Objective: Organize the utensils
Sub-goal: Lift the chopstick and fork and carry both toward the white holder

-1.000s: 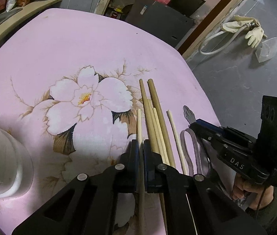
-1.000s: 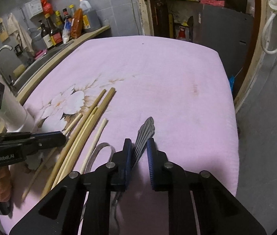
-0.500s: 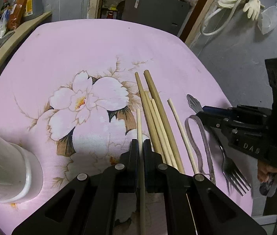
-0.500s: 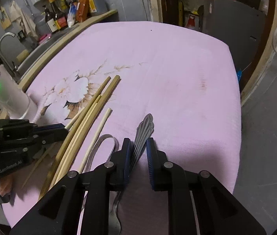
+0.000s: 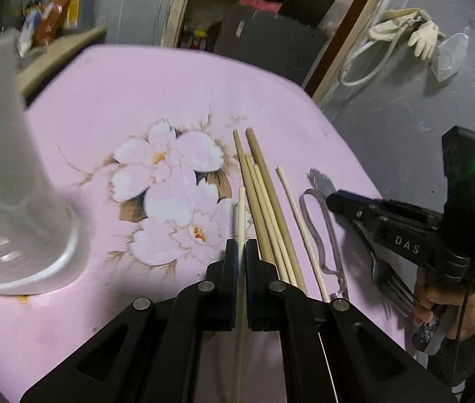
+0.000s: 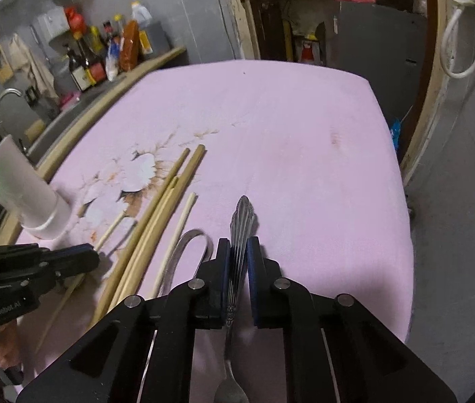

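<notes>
Both grippers have lifted, left gripper (image 5: pixel 241 252) clamping a chopstick (image 5: pixel 241 208) near the white holder (image 5: pixel 12 181), right gripper (image 6: pixel 237 252) clamping the fork (image 6: pixel 241 221); nothing sorted yet.

From the left wrist I see the cup (image 5: pixel 12 181) smeared by motion blur, its top cut off by the frame edge. The chopstick (image 5: pixel 241 215) runs down between my left fingers and out of frame. The fork (image 6: pixel 239 235) has its tines cut off at the bottom of the right view. The bottles (image 5: pixel 52 23) are too blurred to read.
</notes>
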Action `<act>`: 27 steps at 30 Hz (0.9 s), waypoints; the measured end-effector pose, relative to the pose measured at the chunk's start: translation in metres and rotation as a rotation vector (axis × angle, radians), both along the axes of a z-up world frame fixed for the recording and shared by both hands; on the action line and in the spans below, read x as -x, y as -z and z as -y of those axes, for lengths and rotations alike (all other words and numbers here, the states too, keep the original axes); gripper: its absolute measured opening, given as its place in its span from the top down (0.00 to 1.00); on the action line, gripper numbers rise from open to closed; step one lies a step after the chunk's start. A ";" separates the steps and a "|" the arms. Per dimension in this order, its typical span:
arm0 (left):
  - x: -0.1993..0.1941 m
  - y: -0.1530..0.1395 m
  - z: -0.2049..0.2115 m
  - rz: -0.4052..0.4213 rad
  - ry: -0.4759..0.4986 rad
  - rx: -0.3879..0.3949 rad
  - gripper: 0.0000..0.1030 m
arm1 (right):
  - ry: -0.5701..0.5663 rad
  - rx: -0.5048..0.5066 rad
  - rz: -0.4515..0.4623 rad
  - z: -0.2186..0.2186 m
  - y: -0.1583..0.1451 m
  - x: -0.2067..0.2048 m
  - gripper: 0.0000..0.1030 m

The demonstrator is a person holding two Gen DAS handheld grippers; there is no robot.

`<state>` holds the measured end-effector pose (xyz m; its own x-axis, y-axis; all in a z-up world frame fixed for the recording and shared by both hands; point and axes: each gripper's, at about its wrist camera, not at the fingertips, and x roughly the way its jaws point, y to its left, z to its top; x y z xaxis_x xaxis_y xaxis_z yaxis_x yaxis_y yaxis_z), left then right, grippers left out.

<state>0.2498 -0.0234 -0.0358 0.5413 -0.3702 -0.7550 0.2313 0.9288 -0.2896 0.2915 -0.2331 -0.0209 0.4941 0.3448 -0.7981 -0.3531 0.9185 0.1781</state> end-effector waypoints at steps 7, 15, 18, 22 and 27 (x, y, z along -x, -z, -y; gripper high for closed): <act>0.030 -0.021 -0.001 0.179 -0.040 0.005 0.98 | 0.003 -0.069 0.112 0.009 -0.013 0.029 0.93; 0.040 -0.016 -0.013 0.239 -0.095 0.045 0.98 | -0.034 -0.043 0.260 -0.001 -0.022 0.060 0.99; 0.051 -0.018 -0.027 0.241 -0.103 0.068 0.98 | -0.057 -0.022 0.320 -0.004 -0.026 0.073 1.00; 0.052 -0.021 -0.032 0.227 -0.107 0.081 0.98 | -0.088 0.006 0.284 -0.009 -0.023 0.072 1.00; 0.050 -0.017 -0.025 0.186 -0.075 0.059 0.98 | -0.077 0.003 0.134 -0.003 -0.009 0.055 0.90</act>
<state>0.1998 0.0016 -0.0191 0.6973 -0.3642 -0.6174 0.2165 0.9281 -0.3030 0.2364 -0.2296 -0.0119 0.5683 0.3839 -0.7278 -0.4433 0.8880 0.1222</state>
